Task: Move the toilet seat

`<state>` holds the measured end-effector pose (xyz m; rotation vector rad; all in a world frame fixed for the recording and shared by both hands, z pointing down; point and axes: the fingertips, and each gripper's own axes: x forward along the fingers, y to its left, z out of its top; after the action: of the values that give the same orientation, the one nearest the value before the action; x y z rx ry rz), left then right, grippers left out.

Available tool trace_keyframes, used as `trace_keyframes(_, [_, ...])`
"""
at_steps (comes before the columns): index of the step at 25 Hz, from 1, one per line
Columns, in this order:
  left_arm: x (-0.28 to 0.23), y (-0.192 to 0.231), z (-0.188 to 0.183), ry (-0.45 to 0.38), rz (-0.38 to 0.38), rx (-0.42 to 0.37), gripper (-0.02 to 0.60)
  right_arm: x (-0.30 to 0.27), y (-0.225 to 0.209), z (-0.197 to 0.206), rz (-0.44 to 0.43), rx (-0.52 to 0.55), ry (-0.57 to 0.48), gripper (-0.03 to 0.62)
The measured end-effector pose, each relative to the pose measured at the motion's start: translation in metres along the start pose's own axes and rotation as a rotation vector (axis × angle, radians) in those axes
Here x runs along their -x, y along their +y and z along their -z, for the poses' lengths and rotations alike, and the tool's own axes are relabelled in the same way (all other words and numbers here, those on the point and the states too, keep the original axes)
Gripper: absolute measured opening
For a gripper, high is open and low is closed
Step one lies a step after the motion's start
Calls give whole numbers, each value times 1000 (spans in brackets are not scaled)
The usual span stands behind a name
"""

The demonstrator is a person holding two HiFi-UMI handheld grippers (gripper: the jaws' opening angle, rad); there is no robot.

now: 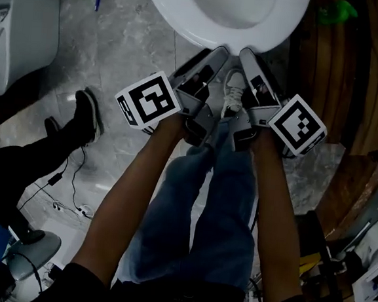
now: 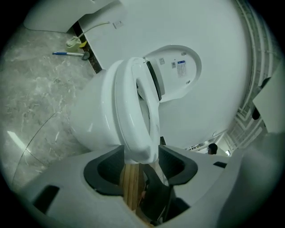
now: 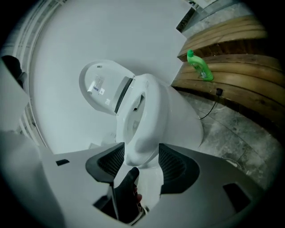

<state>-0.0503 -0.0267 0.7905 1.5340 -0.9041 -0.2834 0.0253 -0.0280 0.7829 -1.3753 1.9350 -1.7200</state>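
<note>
Grey jaws: left gripper and right gripper both spread, straddling toilet seat front edge, no pinch | seat flat on toilet bowl, lid upright behind bowl | lowering looks done; only withdrawal left

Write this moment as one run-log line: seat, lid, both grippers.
toilet seat: down on bowl | lid: raised | left gripper: jaws open around seat front | right gripper: jaws open around seat front
</note>
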Motion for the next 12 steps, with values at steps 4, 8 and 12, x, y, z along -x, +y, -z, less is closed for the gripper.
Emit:
trace_keyframes(4, [0, 5, -1, -16, -10, 38, 227, -8, -2, 1, -30, -32, 19, 225])
trace_keyframes(8, [2, 9, -2, -34, -16, 56, 224, -10, -13, 2, -38, -109, 32, 219])
trace_keyframes(12, [3, 11, -7, -38, -26, 75, 170, -10, -14, 6, -55, -196, 28, 158])
